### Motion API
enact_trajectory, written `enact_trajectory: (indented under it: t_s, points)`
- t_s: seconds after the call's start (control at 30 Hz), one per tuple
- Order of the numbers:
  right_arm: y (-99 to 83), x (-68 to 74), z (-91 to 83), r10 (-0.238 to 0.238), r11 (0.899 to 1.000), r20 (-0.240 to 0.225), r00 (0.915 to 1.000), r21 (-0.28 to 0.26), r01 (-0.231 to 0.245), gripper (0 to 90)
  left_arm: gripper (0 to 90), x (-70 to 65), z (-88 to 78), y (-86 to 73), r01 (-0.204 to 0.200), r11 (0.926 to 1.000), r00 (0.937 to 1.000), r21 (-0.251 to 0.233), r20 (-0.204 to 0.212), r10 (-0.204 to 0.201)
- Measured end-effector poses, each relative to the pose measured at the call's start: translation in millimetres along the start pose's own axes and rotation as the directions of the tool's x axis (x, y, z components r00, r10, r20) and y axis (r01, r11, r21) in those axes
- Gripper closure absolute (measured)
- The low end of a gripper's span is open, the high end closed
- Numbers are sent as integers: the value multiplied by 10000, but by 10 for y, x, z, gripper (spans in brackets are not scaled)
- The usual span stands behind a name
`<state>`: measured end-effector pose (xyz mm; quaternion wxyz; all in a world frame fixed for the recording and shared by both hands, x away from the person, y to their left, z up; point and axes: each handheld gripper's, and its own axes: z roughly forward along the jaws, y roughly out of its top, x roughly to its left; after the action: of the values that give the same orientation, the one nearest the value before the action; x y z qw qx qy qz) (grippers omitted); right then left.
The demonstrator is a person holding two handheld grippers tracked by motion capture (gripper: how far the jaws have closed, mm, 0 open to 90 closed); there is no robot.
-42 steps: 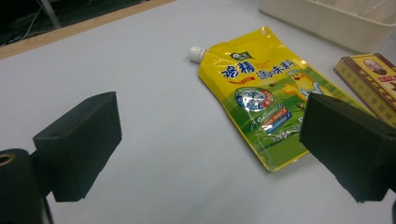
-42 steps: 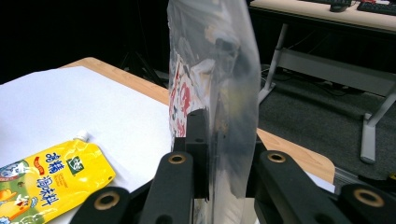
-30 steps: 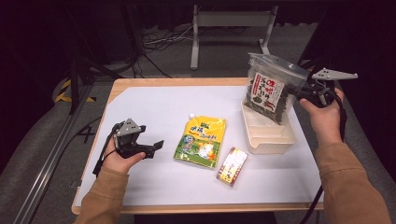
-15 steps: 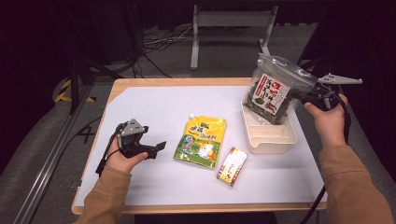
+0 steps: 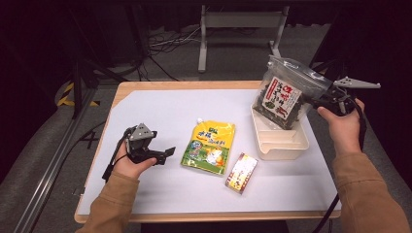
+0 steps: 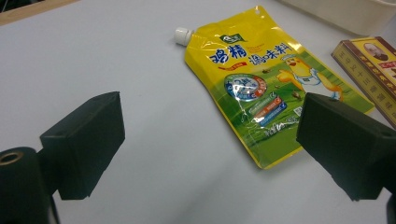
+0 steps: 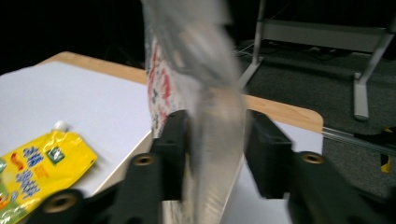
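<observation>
The left gripper (image 5: pixel 167 154) rests on the white table (image 5: pixel 160 109) at about 8 o'clock, its jaws standing wide apart with nothing between them, pointing toward 3 o'clock. Just beyond them lies the yellow spout pouch (image 5: pixel 209 147), flat, with its white cap toward 11 o'clock and its long axis running from 11 to 5. At about 5 o'clock from the pouch lies a small box (image 5: pixel 241 172), also flat, near but apart from it.

The cream tray (image 5: pixel 285 147) sits at 3 o'clock of the table. It has two compartments; the front one looks bare, and the clear seaweed bag (image 5: pixel 286 94) stands with its lower end in the back one. The bag's long axis is nearly upright, leaning with its top toward 1 o'clock, label facing the person.

The right gripper (image 5: pixel 321 101) is at the bag's right edge. Its jaws have just been opening; in the right gripper view the blurred bag (image 7: pixel 212 116) is between the pads (image 7: pixel 175 140), which probably no longer press it.
</observation>
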<state>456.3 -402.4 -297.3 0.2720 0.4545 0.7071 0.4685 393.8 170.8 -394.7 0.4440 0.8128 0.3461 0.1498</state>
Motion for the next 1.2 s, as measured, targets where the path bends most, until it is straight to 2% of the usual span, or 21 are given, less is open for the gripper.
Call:
enact_trajectory:
  t_s: [0.07, 0.17, 0.23, 0.47, 0.63, 0.87, 1.03, 1.1, 1.17, 1.2]
  points:
    - [-17, -15, -11, 244, 9997, -3, 9997, 35, -244, 458, 85, 1, 1, 6, -6, 10000, 10000, -52, -4, 6]
    - [-37, -23, -48, 199, 9998, 28, 9998, -13, -199, 372, 85, 7, 6, 11, -67, 10000, 10000, -28, -49, 66]
    - [-46, -22, -91, 160, 9997, 28, 9999, -208, -160, 346, 86, 2, 20, 8, -17, 10000, 10000, -7, -58, 17]
    - [-68, 34, -199, -109, 9993, -2, 9999, -358, 108, 304, 86, 3, 20, 7, 1, 10000, 10000, 10, -73, -1]
    - [-79, 98, -337, -297, 9984, -4, 9996, -488, 297, 301, 85, 11, 11, 8, -20, 10000, 10000, -80, -10, 20]
    - [-106, 153, -510, -607, 9980, 117, 9981, -171, 609, 301, 83, 17, 4, 14, 274, 9991, 9995, -311, 140, -270]
    - [-139, 272, -656, -843, 9964, 72, 9964, -88, 843, 323, 83, 3, 25, 39, 403, 9987, 9981, -318, 485, -388]
    - [-181, 336, -694, -1120, 9936, 52, 9937, 136, 1119, 351, 123, -6, 21, 67, 399, 9991, 9981, -139, 473, -392]
    - [-208, 377, -713, -1256, 9918, -43, 9921, 240, 1257, 359, 128, -19, 22, 82, 447, 9990, 9978, -83, 495, -442]
    - [-229, 438, -738, -1308, 9910, -250, 9911, 240, 1314, 366, 131, -25, 26, 95, 434, 9990, 9973, -58, 600, -430]
